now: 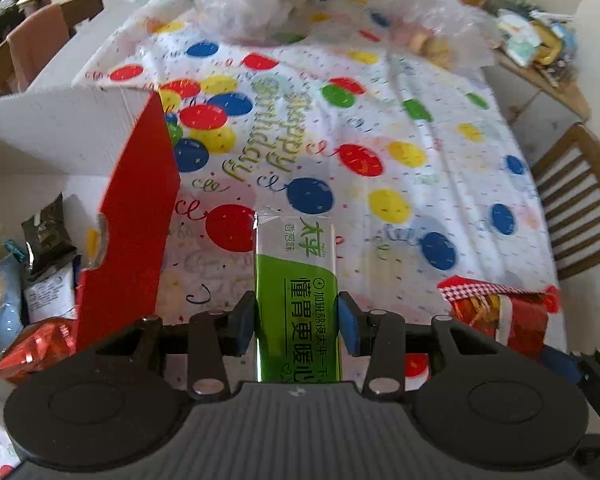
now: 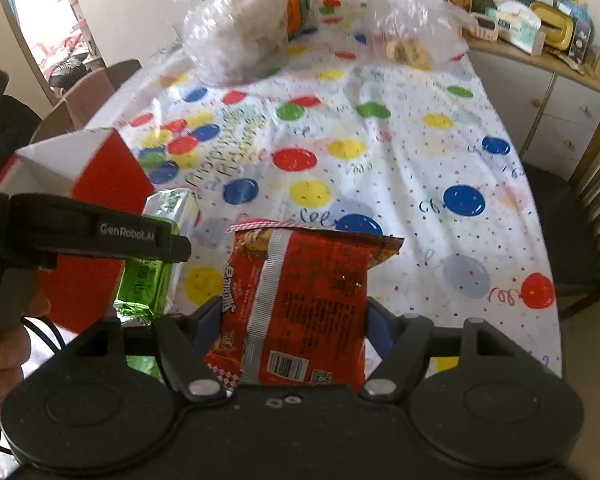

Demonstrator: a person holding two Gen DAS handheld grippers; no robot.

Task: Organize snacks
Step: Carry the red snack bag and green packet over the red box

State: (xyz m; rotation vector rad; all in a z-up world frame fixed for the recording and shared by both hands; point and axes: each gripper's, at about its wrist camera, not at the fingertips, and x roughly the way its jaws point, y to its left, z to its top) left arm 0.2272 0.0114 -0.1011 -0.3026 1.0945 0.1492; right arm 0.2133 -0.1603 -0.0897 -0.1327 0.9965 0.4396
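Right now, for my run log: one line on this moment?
left gripper: shut on green packet | right gripper: shut on red packet | red box: open, left

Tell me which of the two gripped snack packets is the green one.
The green cracker packet, clamped in the left gripper beside the red box. The right gripper holds a wider red snack packet with a barcode.

We are in a home dining room: wooden chairs (image 1: 580, 200) ring the table's birthday cloth (image 2: 380, 160), a cluttered sideboard (image 2: 540, 60) beyond it.
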